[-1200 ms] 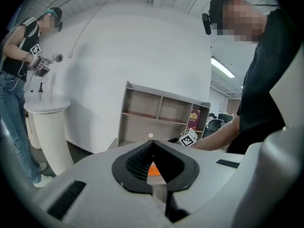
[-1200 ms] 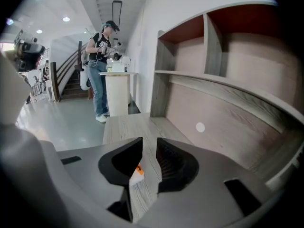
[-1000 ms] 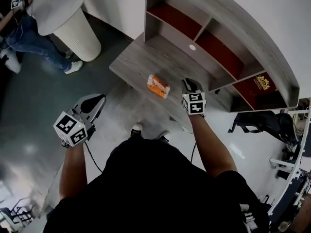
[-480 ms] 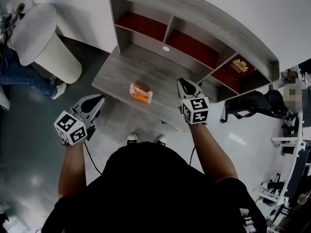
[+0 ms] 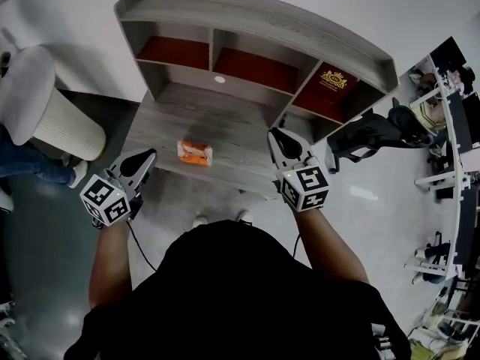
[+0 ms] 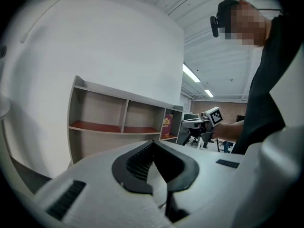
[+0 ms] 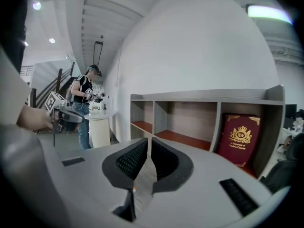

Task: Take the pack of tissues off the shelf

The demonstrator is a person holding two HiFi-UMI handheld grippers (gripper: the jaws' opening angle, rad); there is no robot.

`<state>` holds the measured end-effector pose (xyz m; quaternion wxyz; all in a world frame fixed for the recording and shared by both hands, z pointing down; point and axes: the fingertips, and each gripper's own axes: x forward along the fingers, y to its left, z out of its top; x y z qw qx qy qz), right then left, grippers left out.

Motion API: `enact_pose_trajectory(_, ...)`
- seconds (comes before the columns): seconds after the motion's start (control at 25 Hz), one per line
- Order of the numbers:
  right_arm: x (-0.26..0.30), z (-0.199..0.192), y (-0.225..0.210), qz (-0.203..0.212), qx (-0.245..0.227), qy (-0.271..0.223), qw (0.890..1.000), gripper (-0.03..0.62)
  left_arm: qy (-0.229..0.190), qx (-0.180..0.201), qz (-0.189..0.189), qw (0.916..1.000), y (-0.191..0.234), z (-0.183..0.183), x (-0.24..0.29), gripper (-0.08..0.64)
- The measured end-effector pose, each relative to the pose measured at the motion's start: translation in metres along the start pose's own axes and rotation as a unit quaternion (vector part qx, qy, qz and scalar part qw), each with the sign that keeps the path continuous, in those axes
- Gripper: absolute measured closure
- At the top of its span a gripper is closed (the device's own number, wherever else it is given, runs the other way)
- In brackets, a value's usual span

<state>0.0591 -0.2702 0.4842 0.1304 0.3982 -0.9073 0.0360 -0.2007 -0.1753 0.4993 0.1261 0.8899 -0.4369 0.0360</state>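
Pack (image 5: 195,152) lies on worktop (image 5: 240,122) near its front edge, bare board all round. Left claw (image 5: 145,158) and right claw (image 5: 277,136) are clenched, empty, flanking the pack, well apart from it.

An orange pack of tissues (image 5: 194,152) lies flat on the grey shelf (image 5: 241,132), front board.

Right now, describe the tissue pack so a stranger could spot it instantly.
Find the grey shelf unit against the white wall. On its lower ledge, before the red-floored compartments, lies the pack of tissues: small, flat, orange, unlike the dark red book standing in the right compartment.
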Motion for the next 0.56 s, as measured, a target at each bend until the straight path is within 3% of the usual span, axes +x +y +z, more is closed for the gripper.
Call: enact_pose_trajectory(0.56,-0.078,-0.019,-0.037,-0.068,-0.001,0.011,0.998,0.558,0.012,0.016,-0.063,0.9978,-0.030,0.005,0.060,0.543)
